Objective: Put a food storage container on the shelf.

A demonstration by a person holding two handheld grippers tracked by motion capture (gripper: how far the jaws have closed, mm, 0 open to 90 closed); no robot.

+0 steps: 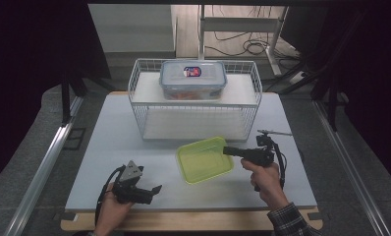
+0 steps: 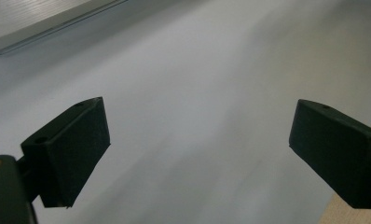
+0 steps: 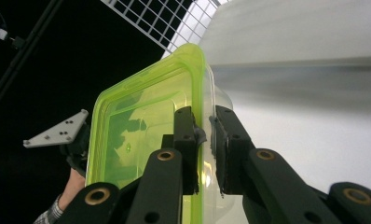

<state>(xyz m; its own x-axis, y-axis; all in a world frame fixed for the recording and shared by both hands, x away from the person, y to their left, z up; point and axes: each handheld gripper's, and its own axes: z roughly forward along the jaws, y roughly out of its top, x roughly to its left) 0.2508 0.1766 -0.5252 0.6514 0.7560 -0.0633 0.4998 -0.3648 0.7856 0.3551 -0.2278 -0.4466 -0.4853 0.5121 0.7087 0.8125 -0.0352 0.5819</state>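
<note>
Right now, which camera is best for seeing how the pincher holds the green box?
The right gripper view: the right gripper has its jaws shut on the rim of the green box, seen close up. The high view shows the whole green box over the table, but the grip is tiny. The left gripper view sees bare table.

Bench [image 1: 110, 162]: white top over a wooden board that shows along the near edge and at the far corners; grey floor around it.
Wire basket [image 1: 149, 118]: white, stands on the far middle of the bench, long side facing the person.
White shelf board [image 1: 144, 88]: lies across the upper level of the wire basket.
Clear lidded box [image 1: 193, 78]: sits on the white shelf board, near the basket's middle, with a blue-and-red label on its lid.
Green tray [image 1: 204, 160]: on or just above the bench in front of the basket, right of centre; whether it touches the top cannot be told.
</note>
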